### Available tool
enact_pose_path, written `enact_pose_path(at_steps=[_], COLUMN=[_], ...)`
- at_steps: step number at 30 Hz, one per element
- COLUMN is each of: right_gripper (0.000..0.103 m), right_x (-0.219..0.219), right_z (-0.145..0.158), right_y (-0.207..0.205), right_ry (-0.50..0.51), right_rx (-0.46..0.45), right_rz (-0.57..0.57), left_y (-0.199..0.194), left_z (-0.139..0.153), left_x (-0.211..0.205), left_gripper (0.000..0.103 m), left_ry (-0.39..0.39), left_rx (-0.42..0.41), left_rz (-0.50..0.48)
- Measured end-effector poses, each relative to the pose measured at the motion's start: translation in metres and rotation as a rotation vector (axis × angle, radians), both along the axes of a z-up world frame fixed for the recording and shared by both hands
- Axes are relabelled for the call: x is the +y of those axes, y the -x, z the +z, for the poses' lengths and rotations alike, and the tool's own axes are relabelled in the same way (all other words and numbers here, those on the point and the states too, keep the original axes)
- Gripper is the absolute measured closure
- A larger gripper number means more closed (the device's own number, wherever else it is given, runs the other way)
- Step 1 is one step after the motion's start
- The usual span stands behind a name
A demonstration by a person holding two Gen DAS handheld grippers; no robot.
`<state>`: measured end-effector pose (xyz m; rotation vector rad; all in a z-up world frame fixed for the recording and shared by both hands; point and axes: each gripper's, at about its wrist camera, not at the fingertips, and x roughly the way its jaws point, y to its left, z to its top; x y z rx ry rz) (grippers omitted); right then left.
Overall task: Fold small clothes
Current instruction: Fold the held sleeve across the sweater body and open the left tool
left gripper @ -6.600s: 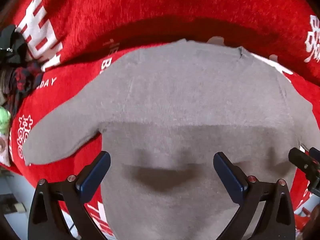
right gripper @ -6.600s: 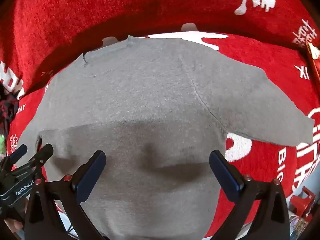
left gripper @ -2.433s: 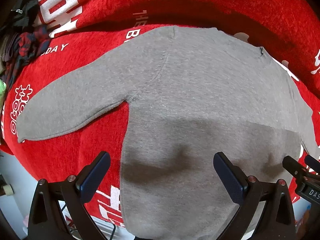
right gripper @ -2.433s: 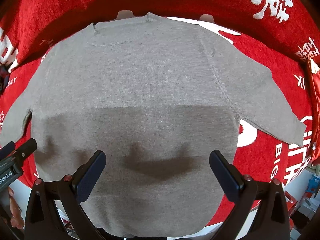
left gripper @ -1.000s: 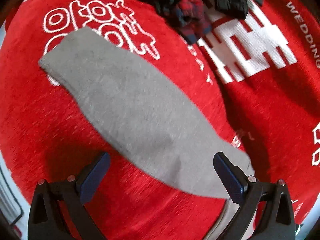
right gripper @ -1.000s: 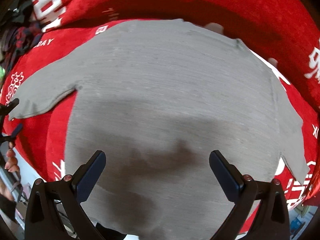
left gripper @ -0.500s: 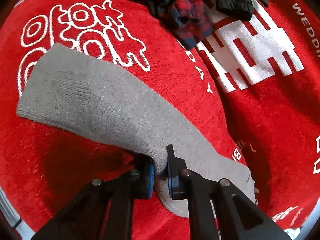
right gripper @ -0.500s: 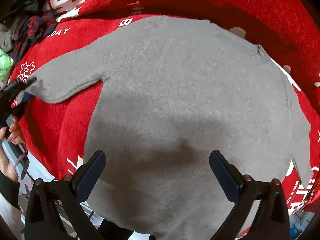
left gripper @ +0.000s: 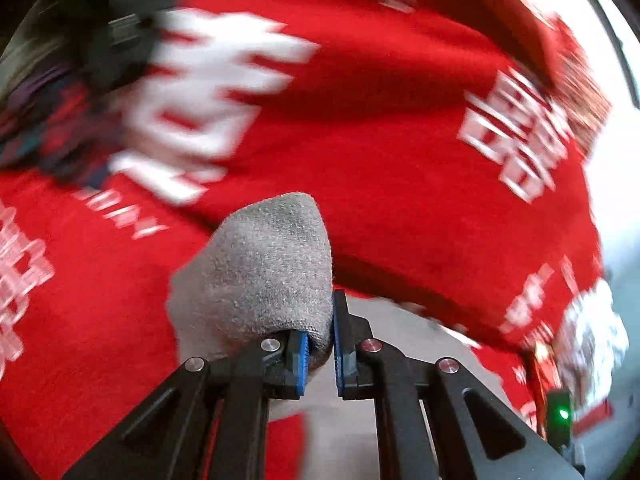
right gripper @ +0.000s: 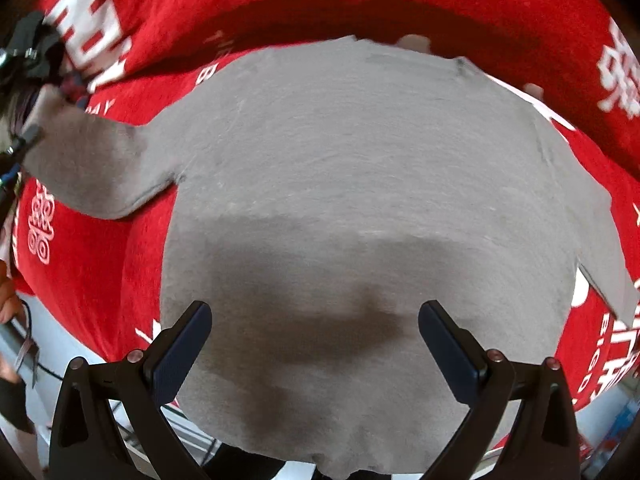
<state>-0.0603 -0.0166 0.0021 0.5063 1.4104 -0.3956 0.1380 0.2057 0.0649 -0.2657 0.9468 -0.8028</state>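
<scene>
Your left gripper [left gripper: 320, 354] is clamped on the sleeve [left gripper: 264, 268] of the grey sweater [right gripper: 360, 184], which lies flat on the red cloth [right gripper: 360, 4]. Your right gripper [right gripper: 314, 344] hovers spread wide over the hem, holding nothing. Carry the sleeve across the body in a low arc, lay it straight, and press the hem with the right if the body drags.

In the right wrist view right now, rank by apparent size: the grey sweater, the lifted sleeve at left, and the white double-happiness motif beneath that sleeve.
1. Grey sweater, filling most of the view, partly because it lies nearest the camera.
2. Lifted sleeve, pinched by the left gripper.
3. White motif on the red blanket.
</scene>
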Motion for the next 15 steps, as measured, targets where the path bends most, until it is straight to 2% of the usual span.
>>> enact_pose_path(at_steps=[2, 4, 7, 11, 15], right_gripper=[0.0, 0.0, 0.0, 0.0, 0.0], right_x=[-0.016, -0.036, -0.068, -0.108, -0.134], right_z=[0.005, 0.009, 0.01, -0.003, -0.02], right_y=[0.011, 0.026, 0.047, 0.078, 0.104], right_ry=[0.0, 0.001, 0.017, 0.007, -0.016], right_rx=[-0.015, -0.025, -0.031, -0.017, 0.01], right_rz=[-0.052, -0.111, -0.183, -0.277, -0.322], left_y=[0.014, 0.034, 0.064, 0.099, 0.121], left_z=[0.01, 0.01, -0.007, -0.051, -0.086], left_x=[-0.047, -0.093, -0.161, -0.231, -0.26], left_gripper=[0.092, 0.092, 0.092, 0.092, 0.092], left_ry=[0.02, 0.003, -0.04, -0.188, -0.308], left_rx=[-0.008, -0.019, 0.009, 0.055, 0.083], left_rz=[-0.108, -0.196, -0.306, -0.414, -0.479])
